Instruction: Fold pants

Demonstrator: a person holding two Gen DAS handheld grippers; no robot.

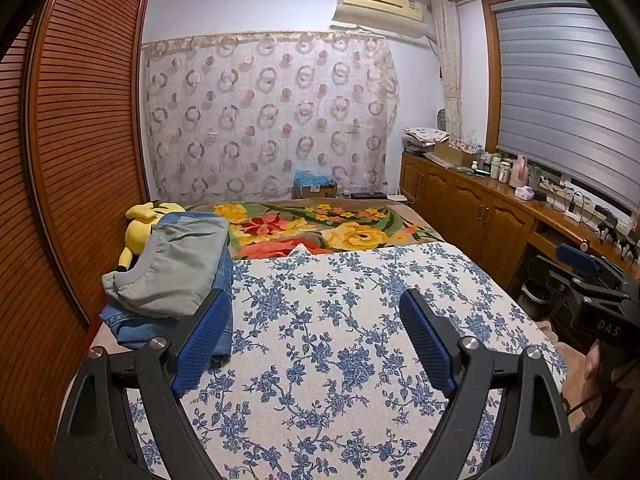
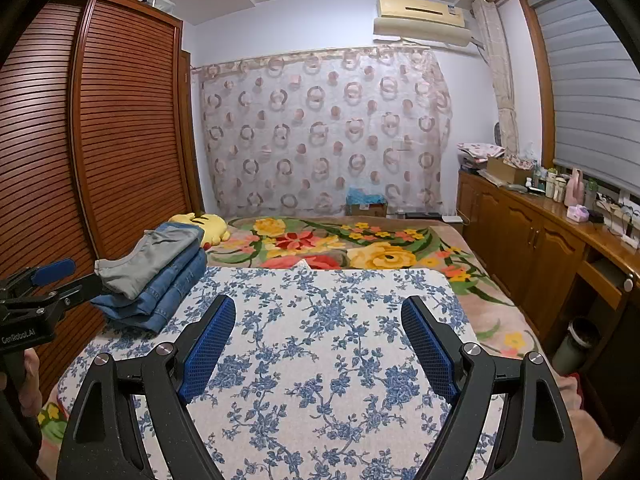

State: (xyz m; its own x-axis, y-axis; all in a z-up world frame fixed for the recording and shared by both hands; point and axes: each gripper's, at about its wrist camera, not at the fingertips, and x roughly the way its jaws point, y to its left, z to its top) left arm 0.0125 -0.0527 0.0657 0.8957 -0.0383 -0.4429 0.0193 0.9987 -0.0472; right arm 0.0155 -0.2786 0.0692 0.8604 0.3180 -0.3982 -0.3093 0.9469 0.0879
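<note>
Both tools, left tool (image 1: 316, 332) and right tool (image 2: 318, 340), stood apart, empty. Folded pants stack (image 2: 160, 276) lay ahead-left. Fold apparently finished; next pair needs fetching.

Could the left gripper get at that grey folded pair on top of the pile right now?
Probably yes: the left gripper is open and empty, and the grey pants lie uncovered atop the jeans, just beside its left finger.
</note>
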